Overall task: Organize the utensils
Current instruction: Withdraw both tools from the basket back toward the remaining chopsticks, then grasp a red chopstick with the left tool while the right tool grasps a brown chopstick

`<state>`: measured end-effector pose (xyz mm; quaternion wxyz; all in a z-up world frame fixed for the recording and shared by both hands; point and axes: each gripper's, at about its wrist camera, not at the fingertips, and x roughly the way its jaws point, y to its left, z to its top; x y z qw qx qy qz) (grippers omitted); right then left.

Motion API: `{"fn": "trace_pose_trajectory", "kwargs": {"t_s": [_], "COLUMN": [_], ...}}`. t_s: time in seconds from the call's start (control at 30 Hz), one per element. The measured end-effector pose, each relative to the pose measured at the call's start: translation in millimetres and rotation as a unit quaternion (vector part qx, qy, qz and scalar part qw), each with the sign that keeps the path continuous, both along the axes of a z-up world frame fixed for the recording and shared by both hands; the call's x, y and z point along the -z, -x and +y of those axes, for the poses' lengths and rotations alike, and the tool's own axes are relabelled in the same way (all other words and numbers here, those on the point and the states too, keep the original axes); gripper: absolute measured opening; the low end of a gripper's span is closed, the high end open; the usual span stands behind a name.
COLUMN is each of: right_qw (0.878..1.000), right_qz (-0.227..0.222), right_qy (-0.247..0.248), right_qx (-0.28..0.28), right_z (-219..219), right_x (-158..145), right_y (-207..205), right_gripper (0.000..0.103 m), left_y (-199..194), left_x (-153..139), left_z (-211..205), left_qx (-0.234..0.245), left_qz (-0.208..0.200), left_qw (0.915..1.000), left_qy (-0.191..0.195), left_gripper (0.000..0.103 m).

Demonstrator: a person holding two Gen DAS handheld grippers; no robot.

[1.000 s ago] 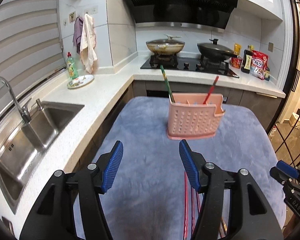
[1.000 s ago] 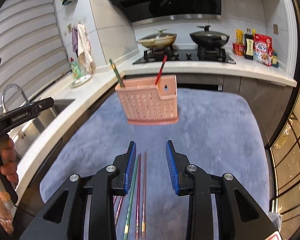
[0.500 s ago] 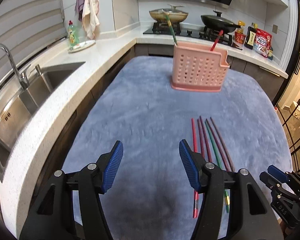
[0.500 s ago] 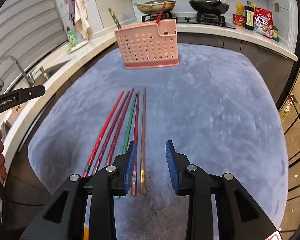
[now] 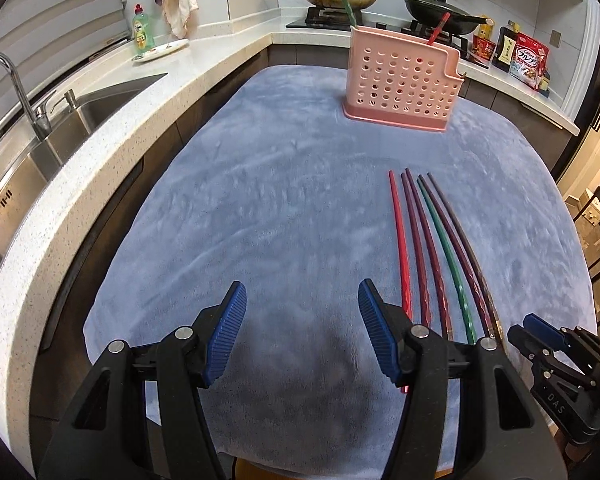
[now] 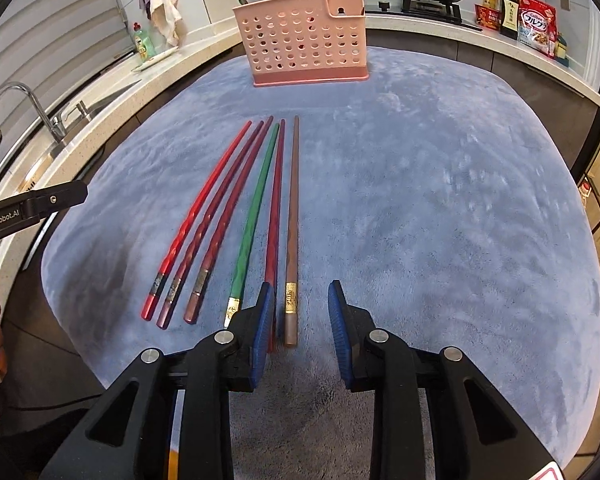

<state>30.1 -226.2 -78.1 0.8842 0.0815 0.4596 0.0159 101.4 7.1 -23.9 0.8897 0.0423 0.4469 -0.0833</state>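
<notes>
Our right gripper (image 6: 297, 316) hangs low over the near ends of the chopsticks, its jaws closing but not yet pressing on anything; the brown chopstick (image 6: 292, 236) lies between the blue pads, and the dark red chopstick (image 6: 275, 216) runs just beside the left pad, so we judge the brown one to be the pick, taken at its thick butt end where there is most to pinch. Our left gripper (image 5: 302, 332) stands apart and empty over bare cloth, to the left of the row; it seems held clear so as not to crowd the other hand.

Outward from there, six chopsticks lie side by side on the blue-grey cloth (image 6: 440, 208), tips pointing away toward the holder; the green chopstick (image 6: 256, 208) sits fourth from the left, with the bright red chopstick (image 6: 204, 208) and two darker ones fanned out beyond it; laid parallel like this, each can be lifted without disturbing its neighbour.

The pink perforated holder (image 6: 304, 40) stands upright at the far edge of the cloth, well apart from the row; two chopsticks, one green and one red, already lean inside it, so the sorting looks begun with most still to go.
</notes>
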Motion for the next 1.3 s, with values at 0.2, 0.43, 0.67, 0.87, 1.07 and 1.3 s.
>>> {"fn": "trace_pose_trajectory", "kwargs": {"t_s": [0.2, 0.43, 0.67, 0.87, 1.07, 1.3], "right_qw": [1.0, 1.0, 1.0, 1.0, 0.999, 0.999], "right_qz": [0.013, 0.023, 0.019, 0.018, 0.024, 0.025], "right_qy": [-0.002, 0.002, -0.001, -0.001, -0.018, -0.02], "right_qx": [-0.003, -0.007, 0.003, 0.023, 0.034, 0.034], "right_z": [2.5, 7.5, 2.9, -6.9, -16.4, -16.9], "right_x": [9.4, 19.6, 19.5, 18.3, 20.0, 21.2], "right_y": [-2.5, -3.6, -0.6, 7.1, 14.0, 15.6], "right_gripper": [0.013, 0.008, 0.007, 0.007, 0.007, 0.007], "left_y": [3.7, 8.5, 15.5, 25.8, 30.0, 27.0], "left_x": [7.5, 13.4, 19.1, 26.3, 39.5, 57.3], "left_z": [-1.0, -5.6, -12.9, -20.9, -34.6, -42.1], "left_qx": [0.006, 0.016, 0.03, 0.049, 0.071, 0.071], "left_qz": [0.01, 0.016, 0.022, 0.035, 0.058, 0.079], "left_qw": [0.9999, 0.9998, 0.9993, 0.9981, 0.9956, 0.9943], "left_qy": [0.001, 0.002, 0.004, 0.011, 0.017, 0.008], "left_gripper": [0.056, 0.063, 0.065, 0.066, 0.066, 0.066]}}
